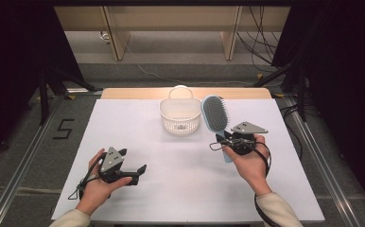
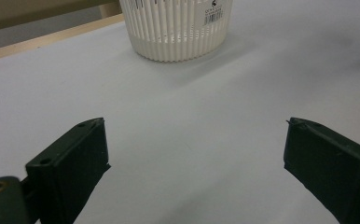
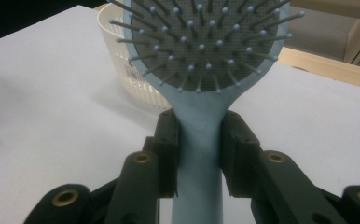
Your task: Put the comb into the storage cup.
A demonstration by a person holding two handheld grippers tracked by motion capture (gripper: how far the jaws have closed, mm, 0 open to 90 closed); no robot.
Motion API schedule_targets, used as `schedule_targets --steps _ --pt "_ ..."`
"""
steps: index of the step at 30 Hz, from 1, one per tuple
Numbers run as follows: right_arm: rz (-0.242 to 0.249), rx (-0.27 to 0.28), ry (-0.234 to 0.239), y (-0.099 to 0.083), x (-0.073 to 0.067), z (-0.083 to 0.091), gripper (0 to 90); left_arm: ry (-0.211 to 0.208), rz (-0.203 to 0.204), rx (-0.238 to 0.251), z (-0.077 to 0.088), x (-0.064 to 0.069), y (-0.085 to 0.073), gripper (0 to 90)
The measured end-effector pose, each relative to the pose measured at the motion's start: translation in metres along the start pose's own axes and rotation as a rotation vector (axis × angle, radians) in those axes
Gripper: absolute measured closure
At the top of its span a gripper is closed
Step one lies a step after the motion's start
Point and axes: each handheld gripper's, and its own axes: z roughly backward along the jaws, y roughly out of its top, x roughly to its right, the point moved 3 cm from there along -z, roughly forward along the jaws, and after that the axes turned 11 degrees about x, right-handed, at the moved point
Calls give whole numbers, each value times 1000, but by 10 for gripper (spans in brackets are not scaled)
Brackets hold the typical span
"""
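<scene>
High view first: the white worktop [image 1: 138,142] is seen from above, with a white slatted basket [image 1: 180,116] standing near its far edge, and a blue paddle hairbrush [image 1: 215,115] is held up just to the right of that basket by the right gripper [image 1: 231,142]. The brush looks meant for the basket, so the risks are judged from that.

Biggest worry is the basket itself. It looks light and nothing is holding it down, so if the brush head gets bumped against the rim, the whole thing could be pushed along or tipped. The left gripper [image 1: 140,169] is parked low near the front left of the worktop, well apart from the basket, with its jaws spread wide and nothing between them, so no steadying is being done there.

Next down, the brush. In the right gripper view it's clamped at the neck of the handle, the jaws pressed on both sides just below the head. The head is wide and the handle smooth, so a swivel or slide in the grip is easily imagined if it's tilted quickly.

Smallest thing: the bristles [image 3: 201,46]. They could be snagged on the basket's slats or rim on the way in, and the basket could be dragged by that.
</scene>
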Motion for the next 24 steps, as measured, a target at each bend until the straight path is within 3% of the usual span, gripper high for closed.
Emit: schedule_targets --steps 24 --pt "-1 24 3 11 0 -10 706 -5 7 1 0 0 0 61"
